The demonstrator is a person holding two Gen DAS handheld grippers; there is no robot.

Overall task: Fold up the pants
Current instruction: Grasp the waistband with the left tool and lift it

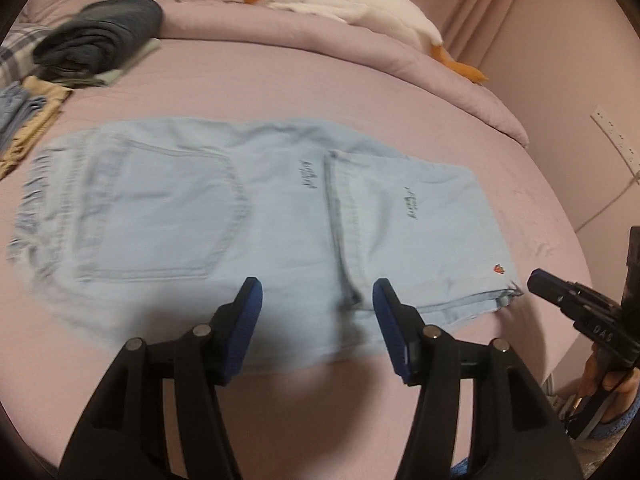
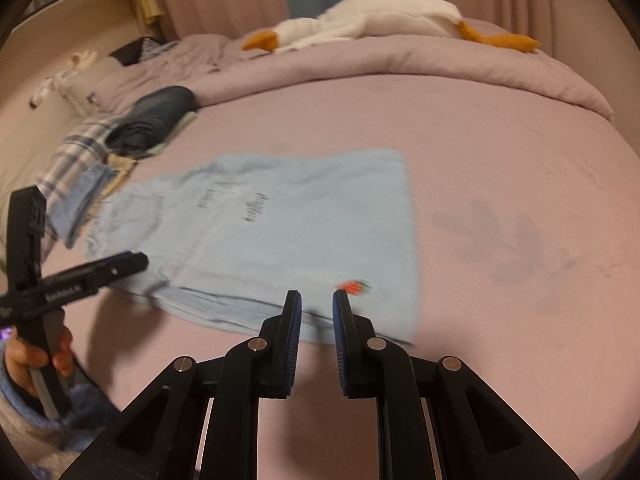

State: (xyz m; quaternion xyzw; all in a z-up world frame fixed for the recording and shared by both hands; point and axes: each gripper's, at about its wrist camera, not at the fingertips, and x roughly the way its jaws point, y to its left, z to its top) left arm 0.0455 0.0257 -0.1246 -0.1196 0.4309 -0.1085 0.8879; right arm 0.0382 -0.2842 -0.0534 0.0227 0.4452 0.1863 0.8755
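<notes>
Pink-sheeted bed (image 1: 280, 80) with a rumpled duvet and a plush goose (image 1: 340, 0) at its far side; a stack of folded clothes (image 1: 100, 36) lies to the left. Light-blue denim pants (image 1: 240, 216) lie flat at mid-bed, already doubled, the hem layer resting over the thigh. Left gripper (image 1: 317, 304), jaws wide and empty, hovers at the near edge; right gripper (image 2: 316, 312), jaws narrowly parted and empty, hovers by the near right corner. Denim probably handles as limp yet fairly heavy, non-slippery cloth; the layered near-edge corners look like the best hold.
</notes>
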